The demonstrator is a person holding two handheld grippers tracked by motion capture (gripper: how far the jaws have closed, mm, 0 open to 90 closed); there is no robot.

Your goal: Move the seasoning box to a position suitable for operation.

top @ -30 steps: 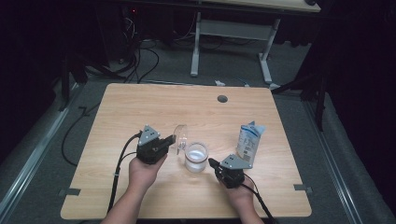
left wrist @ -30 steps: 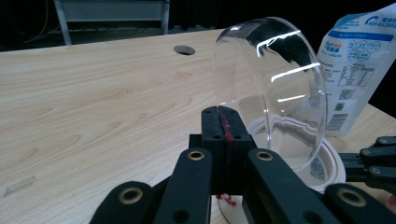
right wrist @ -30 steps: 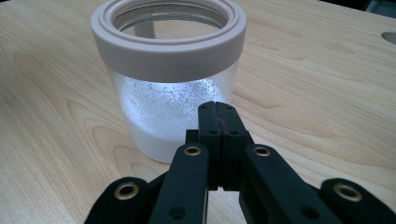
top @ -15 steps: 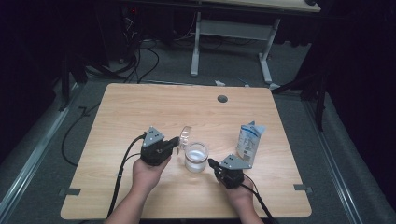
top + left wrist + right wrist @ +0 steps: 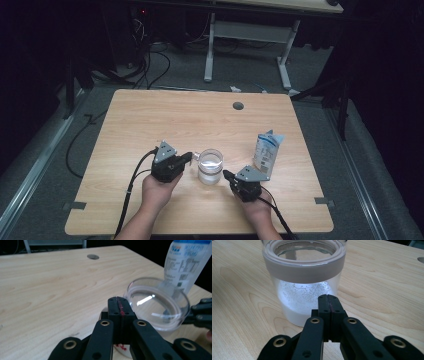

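Observation:
A clear jar [image 5: 210, 173] with white powder in its bottom [image 5: 302, 307] stands on the wooden table [image 5: 175, 120], front of centre. A clear round lid [image 5: 210, 157] lies on its mouth [image 5: 304, 267]. My left gripper [image 5: 189, 157] comes in from the jar's left, its jaws pressed together at the lid's near rim [image 5: 155, 306]; in its own view the tips [image 5: 118, 302] meet right at that edge. Just right of the jar, my right gripper [image 5: 226, 174] is shut with nothing in it, its tips [image 5: 327, 298] close to the jar's wall.
A white and blue pouch [image 5: 267, 150] stands upright to the right of the jar, behind my right hand, and looms at the top right [image 5: 185, 265] of the left gripper view. A cable hole [image 5: 238, 106] sits near the table's far edge. Cables trail off the front.
The lid, held tilted in the air above and left of the jar a second ago, has come down onto the jar's mouth with my left gripper. The right gripper has stayed put.

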